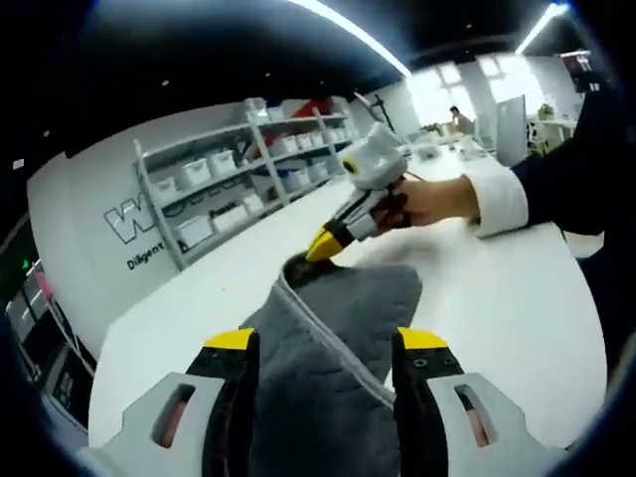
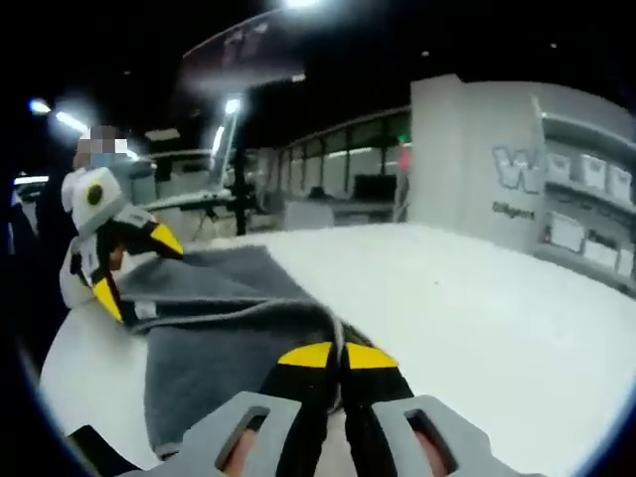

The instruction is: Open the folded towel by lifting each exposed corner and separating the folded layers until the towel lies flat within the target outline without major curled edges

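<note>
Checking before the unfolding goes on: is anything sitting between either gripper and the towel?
Nothing visible. The right gripper is shut on the grey towel, and the towel lies between the left gripper's open fingers.

A large lab or workshop hall: a long white bench runs under ceiling strip lights, with metal shelving stacked with white storage bins along a grey wall carrying big company lettering. Glass-fronted rooms line the far side, and a person sits at a distant bench.
</note>
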A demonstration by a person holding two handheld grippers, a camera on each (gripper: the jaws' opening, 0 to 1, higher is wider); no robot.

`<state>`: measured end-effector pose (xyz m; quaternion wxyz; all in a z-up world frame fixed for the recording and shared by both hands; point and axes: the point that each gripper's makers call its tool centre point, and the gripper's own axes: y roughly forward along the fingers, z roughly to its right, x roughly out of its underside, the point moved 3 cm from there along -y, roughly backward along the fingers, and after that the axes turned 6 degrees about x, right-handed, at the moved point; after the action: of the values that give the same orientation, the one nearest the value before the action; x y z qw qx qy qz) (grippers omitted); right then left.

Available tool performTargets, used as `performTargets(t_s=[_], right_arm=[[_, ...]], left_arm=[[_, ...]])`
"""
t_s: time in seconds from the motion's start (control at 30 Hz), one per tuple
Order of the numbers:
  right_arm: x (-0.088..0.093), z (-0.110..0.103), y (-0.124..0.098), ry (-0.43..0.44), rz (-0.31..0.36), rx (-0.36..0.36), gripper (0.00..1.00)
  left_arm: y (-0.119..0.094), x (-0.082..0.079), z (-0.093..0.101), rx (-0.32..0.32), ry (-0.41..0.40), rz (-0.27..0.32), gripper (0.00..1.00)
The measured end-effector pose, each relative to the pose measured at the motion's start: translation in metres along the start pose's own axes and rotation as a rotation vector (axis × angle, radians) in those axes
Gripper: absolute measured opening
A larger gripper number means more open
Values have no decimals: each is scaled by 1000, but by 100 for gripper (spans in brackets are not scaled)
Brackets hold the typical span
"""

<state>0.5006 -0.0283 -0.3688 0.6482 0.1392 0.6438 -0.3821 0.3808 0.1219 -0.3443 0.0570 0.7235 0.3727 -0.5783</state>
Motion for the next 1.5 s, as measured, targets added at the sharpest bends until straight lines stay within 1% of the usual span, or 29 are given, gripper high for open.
performTargets(t_s=[0.07,0.13,0.23,0.27,0.3,0.37,0.4,0.43,0.47,0.5,0.53,0.57,0.6,0.63,0.67,0.7,0.73,0.77,0.8,0.83,0.87,0.9,0.97,1.1,1.17,1.2,1.27,1.37,1.5], right_arm=[[7,2,6,-6,-11,1,6],[12,4,6,29,-27,-4,9],[7,8,6,111,11,-34,12],[7,6,6,148,11,-66,14],[9,6,7,173,4,-82,16],[12,10,9,177,-3,-73,16],[13,11,10,175,-3,-73,16],[15,10,11,175,-5,-83,16],[15,9,11,176,-6,-89,17],[15,9,11,179,-6,-91,17],[16,9,12,185,-6,-93,17],[16,8,12,190,-8,-95,13],[16,7,11,186,-9,-98,5],[15,2,10,161,-14,-121,0],[13,4,10,115,-11,-96,0],[11,1,8,96,-18,-96,0],[8,-1,7,106,-17,-103,0],[4,-2,4,103,-6,-109,0],[-3,-4,1,97,29,-115,0],[-7,-5,-1,91,44,-124,0],[-12,-9,-4,81,62,-145,0],[-16,-13,-8,74,68,-160,0],[-21,-15,-11,24,74,-148,0],[-20,-25,-12,-89,62,-157,0],[-14,-21,-9,-112,18,-114,0],[-7,-14,-6,-141,-17,-62,0],[3,-10,-2,-200,-60,-35,0],[9,-6,3,-198,-65,-19,1],[8,1,4,-139,-54,0,7]], left_arm=[[-1,2,2,8,3,-7,53],[-1,2,2,8,4,-7,47],[1,5,7,30,3,-20,40],[3,8,13,65,-25,-34,37],[4,10,16,90,-60,-41,30],[5,12,19,106,-130,-47,24],[6,13,18,98,-141,-51,23],[7,17,15,78,-129,-77,23],[7,21,14,68,-109,-101,23],[8,25,15,70,-67,-128,23],[10,26,18,77,-72,-127,24],[10,25,19,89,-86,-124,26],[10,25,19,101,-108,-116,27],[9,24,19,103,-110,-112,28],[8,24,19,103,-110,-110,28],[8,24,19,104,-111,-108,28],[7,24,19,107,-114,-106,28],[7,24,19,110,-120,-103,28],[6,24,19,111,-123,-101,28],[6,24,19,111,-123,-99,28],[5,23,19,114,-118,-95,29],[5,22,20,122,-115,-87,32],[4,19,21,130,-115,-73,39],[4,17,18,98,-84,-69,41],[5,19,16,87,-82,-79,40],[5,21,17,89,-82,-88,39],[6,24,18,94,-88,-101,37],[5,25,17,84,-71,-109,33],[5,27,15,86,-98,-112,28]])
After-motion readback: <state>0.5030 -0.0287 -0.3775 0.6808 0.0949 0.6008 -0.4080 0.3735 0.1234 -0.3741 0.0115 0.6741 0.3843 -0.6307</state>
